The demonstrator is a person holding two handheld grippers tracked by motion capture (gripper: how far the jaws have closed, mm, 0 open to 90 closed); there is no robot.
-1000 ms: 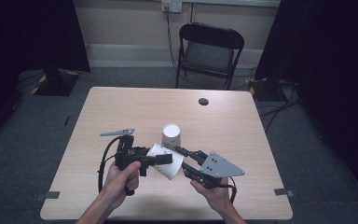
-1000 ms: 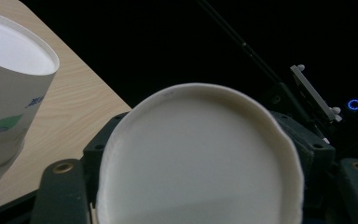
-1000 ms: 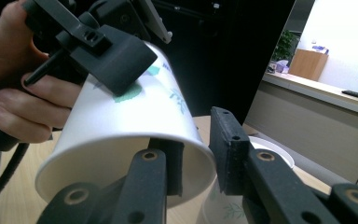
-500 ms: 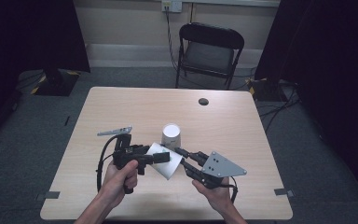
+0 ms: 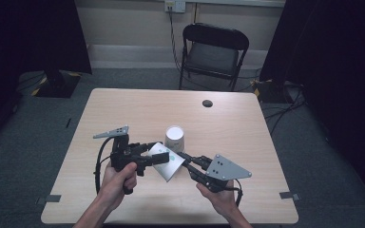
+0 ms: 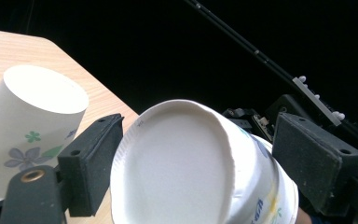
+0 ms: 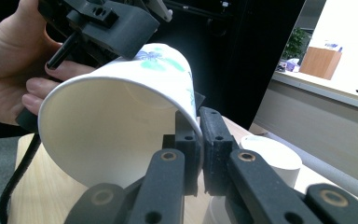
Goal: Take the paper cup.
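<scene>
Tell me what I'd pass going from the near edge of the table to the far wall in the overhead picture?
The person's hands with the two grippers holding a tilted paper cup → an upside-down paper cup → a small dark disc → a black folding chair → a wall socket.

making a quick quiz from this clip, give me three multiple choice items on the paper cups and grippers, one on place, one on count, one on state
1. Where does the upside-down white flowered paper cup stand?
A. on the wooden table, beyond the held cup
B. on the black folding chair
C. on the floor

2. How many paper cups are there?
A. one
B. two
C. four

3. How is the tilted white flowered paper cup held?
A. by neither gripper
B. by the left gripper alone
C. by both grippers

Answers:
1. A, the high view shows it base up on the wooden table.
2. B, one stands and one is held.
3. C, the left gripper grips its body near the base, and the right gripper pinches its rim.
</scene>
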